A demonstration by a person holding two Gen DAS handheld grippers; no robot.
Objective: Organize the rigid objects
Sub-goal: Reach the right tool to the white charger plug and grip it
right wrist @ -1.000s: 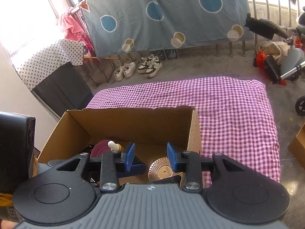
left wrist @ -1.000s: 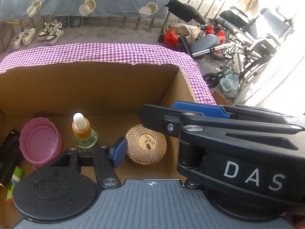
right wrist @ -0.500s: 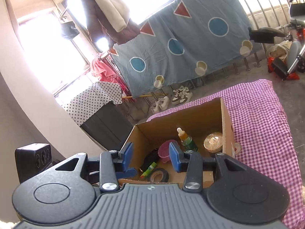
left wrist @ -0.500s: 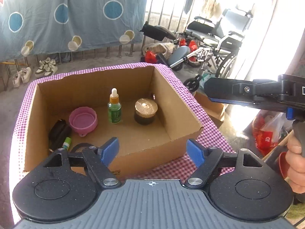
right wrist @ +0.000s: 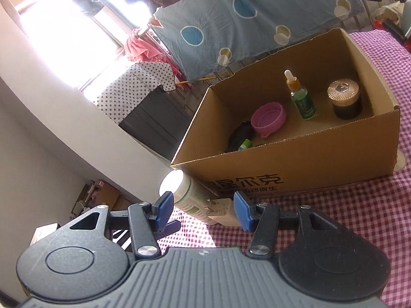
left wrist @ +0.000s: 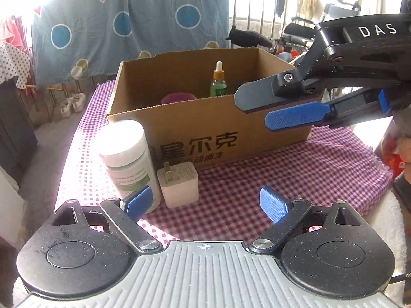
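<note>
Left gripper (left wrist: 204,201) wide open, nothing held, hovering low over checked cloth (left wrist: 295,169) at near edge of table. Right gripper (right wrist: 203,209) also open with a clear gap between blue pads, empty; seen side-on in the left view (left wrist: 290,110), raised in front of box's right front corner.

Cardboard box (left wrist: 205,133) open-topped, sitting mid-cloth, printed front wall facing the cameras. Inside, along back wall: dropper bottle (right wrist: 300,97) upright, green liquid, white bulb; gold-lidded dark jar (right wrist: 345,98) upright in back right corner, just beside bottle, apart. Pink bowl (right wrist: 268,118) left of bottle, toward box's left side. Dark object (right wrist: 240,134) touching bowl's left; small green-and-white item (right wrist: 245,143) against it near front wall, type unclear.

Outside box, by its front left corner on the cloth: white bottle with green label (left wrist: 128,159) upright, white cap. White charger plug (left wrist: 178,183) just to its right, prongs up, touching or nearly touching bottle; cannot tell which. Both just ahead of left gripper's left finger.
</note>
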